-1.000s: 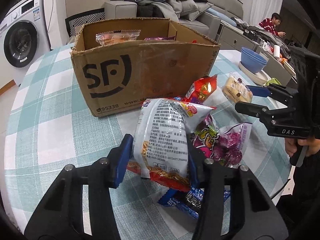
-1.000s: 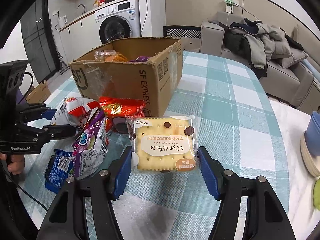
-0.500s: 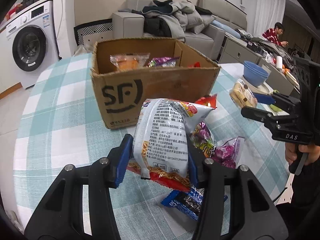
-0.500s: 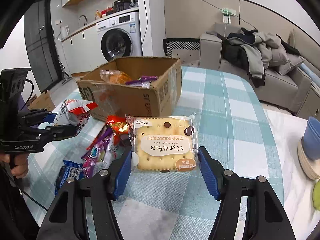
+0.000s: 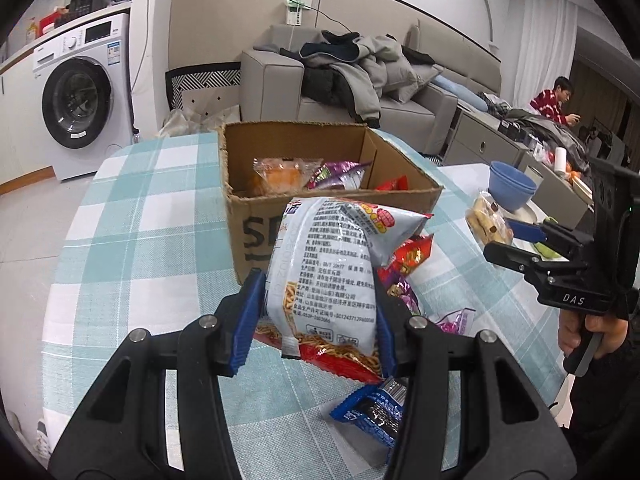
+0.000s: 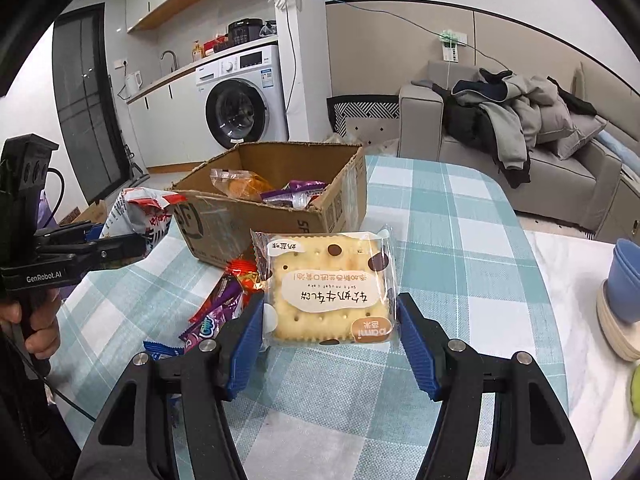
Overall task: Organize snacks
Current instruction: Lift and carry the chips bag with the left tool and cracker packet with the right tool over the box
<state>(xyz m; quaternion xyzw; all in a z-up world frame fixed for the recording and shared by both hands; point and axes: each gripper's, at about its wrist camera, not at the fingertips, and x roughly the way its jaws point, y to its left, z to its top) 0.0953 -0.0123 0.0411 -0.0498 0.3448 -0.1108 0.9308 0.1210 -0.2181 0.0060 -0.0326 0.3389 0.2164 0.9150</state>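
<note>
1. Left wrist view: the left gripper [image 5: 318, 312] is clamping its blue pads on a white and red crinkly noodle snack bag [image 5: 328, 276], holding it above the teal-checked counter [image 5: 132, 248], just in front of the open brown cardboard box [image 5: 304, 148] with packets lying inside; a blue wrapped snack [image 5: 372, 408] is lying on the counter below
2. Right wrist view: the right gripper [image 6: 332, 340] is gripping a clear-wrapped square cream cracker packet [image 6: 326, 286] by its sides, lifted over the counter, near the box's corner; purple and red snack packets [image 6: 218, 312] are lying to its left
</note>
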